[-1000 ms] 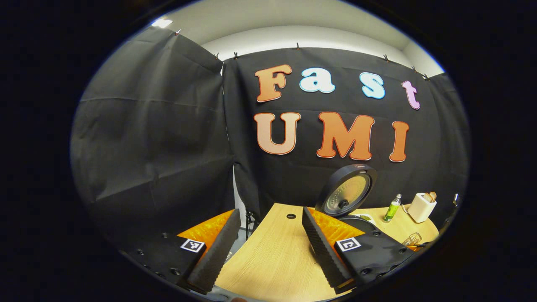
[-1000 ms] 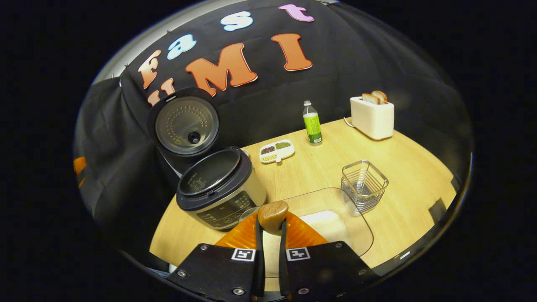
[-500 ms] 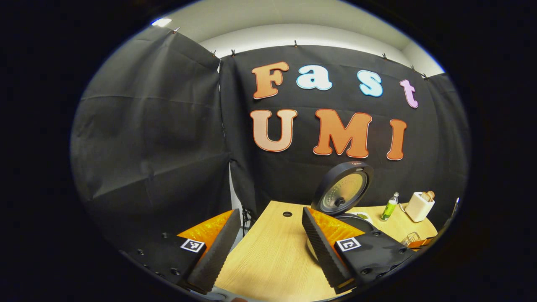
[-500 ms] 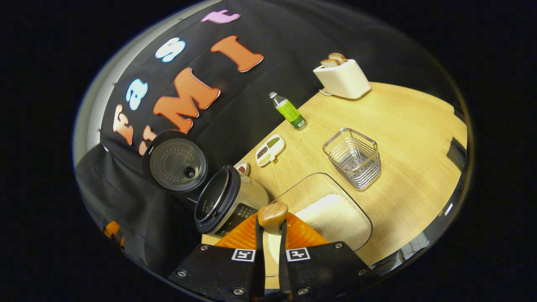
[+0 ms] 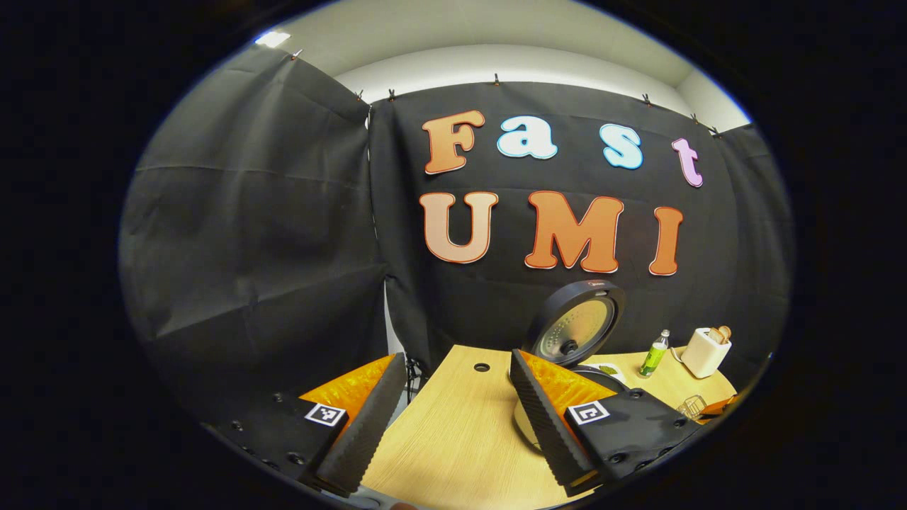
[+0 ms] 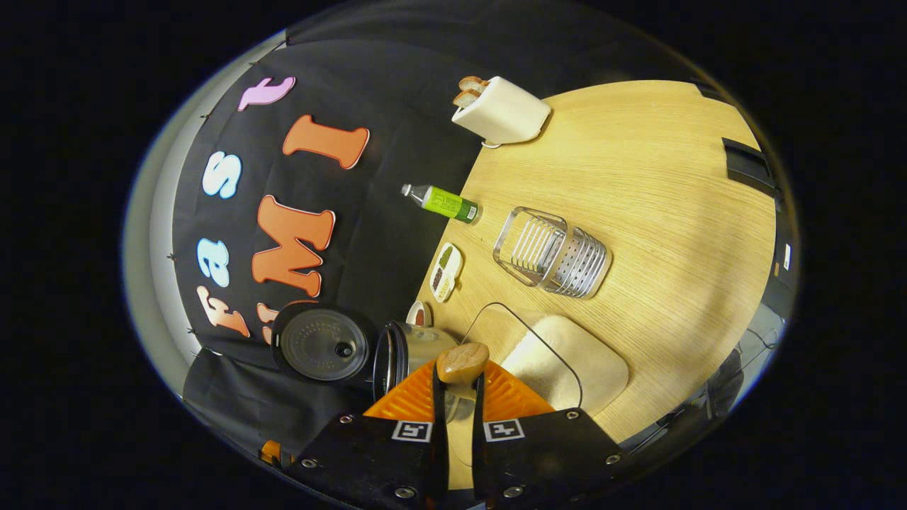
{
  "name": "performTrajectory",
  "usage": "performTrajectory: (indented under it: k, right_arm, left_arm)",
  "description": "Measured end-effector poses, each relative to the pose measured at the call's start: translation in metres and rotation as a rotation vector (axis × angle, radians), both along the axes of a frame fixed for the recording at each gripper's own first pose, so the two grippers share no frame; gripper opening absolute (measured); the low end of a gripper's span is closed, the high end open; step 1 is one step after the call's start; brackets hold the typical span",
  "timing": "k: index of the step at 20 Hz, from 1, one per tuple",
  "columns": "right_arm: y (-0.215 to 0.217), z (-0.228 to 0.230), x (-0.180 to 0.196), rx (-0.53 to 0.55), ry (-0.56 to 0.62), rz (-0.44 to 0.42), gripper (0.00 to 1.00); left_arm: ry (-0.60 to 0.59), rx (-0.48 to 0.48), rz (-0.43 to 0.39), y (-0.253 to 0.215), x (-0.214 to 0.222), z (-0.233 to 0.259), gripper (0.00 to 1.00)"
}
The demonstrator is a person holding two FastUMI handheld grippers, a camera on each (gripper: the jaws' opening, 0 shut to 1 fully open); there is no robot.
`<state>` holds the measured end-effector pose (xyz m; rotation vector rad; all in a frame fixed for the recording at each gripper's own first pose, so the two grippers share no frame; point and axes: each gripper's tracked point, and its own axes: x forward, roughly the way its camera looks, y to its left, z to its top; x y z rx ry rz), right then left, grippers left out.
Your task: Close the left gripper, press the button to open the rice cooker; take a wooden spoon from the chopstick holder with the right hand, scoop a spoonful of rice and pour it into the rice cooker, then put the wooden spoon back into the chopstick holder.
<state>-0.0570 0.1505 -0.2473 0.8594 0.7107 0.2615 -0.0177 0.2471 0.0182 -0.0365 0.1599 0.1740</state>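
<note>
In the right gripper view the wooden table (image 6: 638, 184) takes the upper right, the rice cooker (image 6: 397, 350) with its lid raised stands at 7 o'clock, and the empty chopstick holder (image 6: 556, 251) is near the centre. The right gripper (image 6: 453, 411) is clenched on the wooden spoon (image 6: 462, 363) at 6 o'clock. The left gripper (image 5: 453, 418) is spread wide with nothing between its fingers.

Black cloth wall (image 5: 269, 212) clipped along top; pale ceiling (image 5: 496, 28) above; light wooden table (image 6: 638, 212) below.
</note>
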Motion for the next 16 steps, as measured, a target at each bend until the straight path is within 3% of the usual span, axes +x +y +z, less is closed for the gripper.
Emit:
performTrajectory:
  k: [13, 16]
  right_arm:
    - [0.0, 0.04, -0.005, 0.141, 0.009, -0.048, 0.12]
    - [0.007, 0.057, -0.006, 0.155, -0.004, -0.056, 0.12]
  left_arm:
    - [-0.01, 0.001, -0.03, -0.011, 0.002, -0.002, 0.95]
    - [-0.017, -0.006, -0.025, -0.009, 0.004, -0.001, 1.0]
